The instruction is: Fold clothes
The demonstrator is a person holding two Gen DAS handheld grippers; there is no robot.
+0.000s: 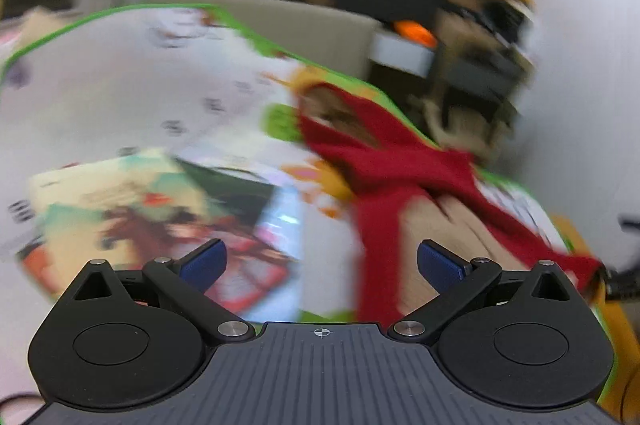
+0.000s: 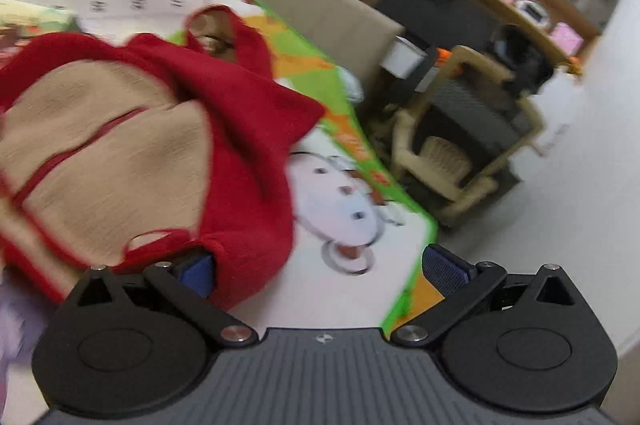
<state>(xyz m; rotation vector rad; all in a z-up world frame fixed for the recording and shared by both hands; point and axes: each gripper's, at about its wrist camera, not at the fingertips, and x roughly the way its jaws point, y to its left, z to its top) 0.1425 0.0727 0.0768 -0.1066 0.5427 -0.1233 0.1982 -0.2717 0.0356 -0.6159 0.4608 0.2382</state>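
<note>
A red garment with tan panels (image 2: 120, 145) lies bunched on a white play mat with a green border (image 2: 352, 217). In the left wrist view the same red garment (image 1: 384, 161) stretches from the mat's right edge toward the camera, blurred by motion. My left gripper (image 1: 320, 265) is open above the mat, nothing between its blue pads; the garment lies just ahead and right of it. My right gripper (image 2: 318, 271) is open; the garment's red hem drapes against the left blue pad (image 2: 198, 275), and the right pad is free.
A beige plastic chair (image 2: 452, 153) and dark furniture stand right of the mat on the white floor (image 2: 540, 225). A colourful picture book or printed patch (image 1: 140, 209) lies on the mat at left. Shelves and cabinets line the back wall.
</note>
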